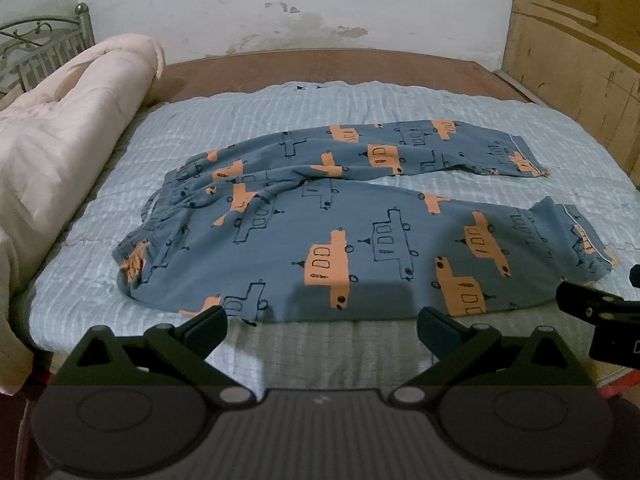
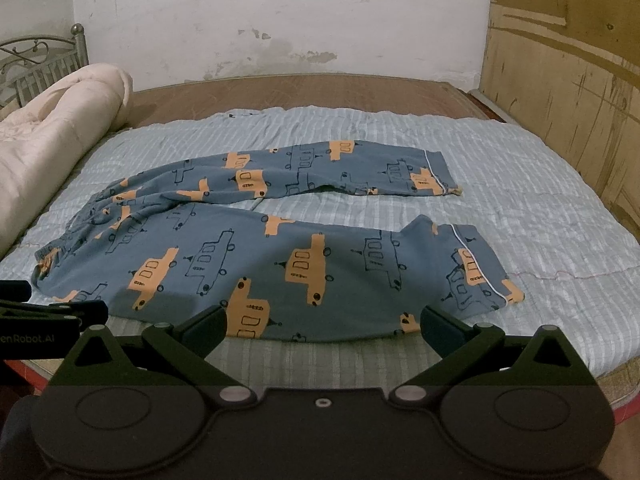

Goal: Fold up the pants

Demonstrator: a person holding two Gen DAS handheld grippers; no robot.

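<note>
Pants [image 1: 320,224] lie just ahead of our left claw [image 1: 322,326] and right claw [image 2: 324,326], both spread wide and empty. They rest unfolded on the bed [image 1: 440,108], legs apart; we judge every fold remains.

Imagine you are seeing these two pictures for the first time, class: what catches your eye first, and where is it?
The blue pants printed with orange cars stand out first, spread flat across the pale striped quilt, waistband to the left, legs apart running right. Next comes the rolled pink comforter along the bed's left side. The black left gripper and black right gripper both gape open at the near edge, holding nothing.
</note>
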